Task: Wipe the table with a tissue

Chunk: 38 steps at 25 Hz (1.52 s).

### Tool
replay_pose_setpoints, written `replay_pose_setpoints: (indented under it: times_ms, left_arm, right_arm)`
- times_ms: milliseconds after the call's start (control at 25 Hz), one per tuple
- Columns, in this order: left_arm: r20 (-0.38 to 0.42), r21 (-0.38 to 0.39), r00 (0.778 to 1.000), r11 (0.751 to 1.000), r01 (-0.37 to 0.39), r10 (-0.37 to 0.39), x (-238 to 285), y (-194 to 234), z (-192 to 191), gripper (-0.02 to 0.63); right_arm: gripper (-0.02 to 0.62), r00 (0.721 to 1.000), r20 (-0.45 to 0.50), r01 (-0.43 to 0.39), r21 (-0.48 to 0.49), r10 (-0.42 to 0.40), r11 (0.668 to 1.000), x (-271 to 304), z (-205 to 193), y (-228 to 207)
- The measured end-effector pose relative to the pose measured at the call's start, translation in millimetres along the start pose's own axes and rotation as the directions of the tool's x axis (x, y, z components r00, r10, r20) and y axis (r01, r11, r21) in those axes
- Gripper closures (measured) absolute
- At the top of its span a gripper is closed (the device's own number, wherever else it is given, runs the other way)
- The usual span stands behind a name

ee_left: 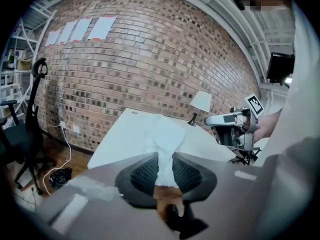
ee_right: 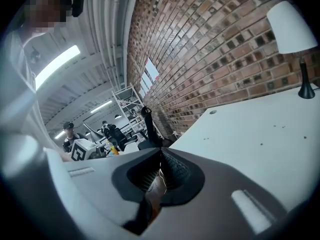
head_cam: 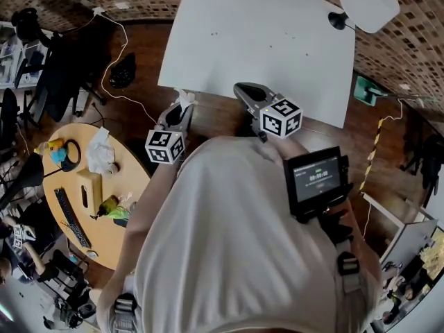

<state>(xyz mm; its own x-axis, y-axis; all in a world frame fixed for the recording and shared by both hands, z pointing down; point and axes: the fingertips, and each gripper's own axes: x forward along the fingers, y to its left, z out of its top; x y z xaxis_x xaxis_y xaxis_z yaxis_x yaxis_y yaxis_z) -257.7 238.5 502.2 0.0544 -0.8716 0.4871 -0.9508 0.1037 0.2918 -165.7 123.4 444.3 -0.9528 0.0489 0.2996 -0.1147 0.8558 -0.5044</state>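
Left hand-held gripper [ee_left: 165, 158]: its ribbed pads are pressed together on the tissue, the jaws pointing toward the counter ahead.
Tissue [ee_left: 166, 143]: a white crumpled wad pinched at its lower end. The rest stands free beyond the fingertips, in the air over the wooden floor [head_cam: 208, 113] just short of the counter's near edge, and it touches no surface.
Handling: probably very light, soft and limp. It will fold under any pressure and could tear or shred if dragged hard, and it has no stiffness to push with.
Where to hold: the bunched end, as it is now held, leaves a loose pad of tissue ahead of the jaws to lay flat on the surface. A grip further in would likely put the jaw tips on the counter rather than the paper.
Right hand-held gripper [ee_right: 161, 156]: the jaws are together with nothing between them. It is held beside the left one, near the same edge.
White counter [head_cam: 263, 47]: a bare, pale top with a few small dark specks [head_cam: 215, 33] and no wiping yet begun on it.
Lamp [head_cam: 368, 4]: it stands at the far right corner, and its shade covers that corner in the head view.
Hard to make out: how much tissue lies behind the pads, whether the specks are dirt or holes, and the floor nearest the person, which the torso hides.
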Motion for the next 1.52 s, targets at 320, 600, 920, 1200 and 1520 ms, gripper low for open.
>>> replay_pose_setpoints:
  times_ms: [320,600,920,1200,1520]
  left_arm:
    - [-0.066,0.050,0.997,0.998,0.035,-0.032,65,-14,23,0.532]
    - [-0.089,0.052,0.996,0.998,0.023,-0.019,132,-47,56,0.532]
    - [-0.130,0.089,0.991,0.996,0.004,0.008,166,-67,66,0.532]
    - [-0.180,0.078,0.980,0.995,-0.067,0.080,172,-23,65,0.531]
    - [-0.212,0.047,0.976,0.998,-0.036,0.046,179,40,72,0.531]
  right_arm:
    - [0.588,0.998,0.052,0.033,-0.010,-0.033,0.999,-24,22,-54]
    - [0.588,0.998,0.053,0.046,-0.009,-0.046,0.999,-67,45,-116]
    - [0.588,0.996,0.062,0.062,0.015,-0.063,0.998,-96,48,-150]
    - [0.588,0.996,0.047,0.070,0.026,-0.071,0.997,-86,48,-142]
    - [0.588,0.987,0.033,0.160,0.005,-0.160,0.987,-52,58,-131]
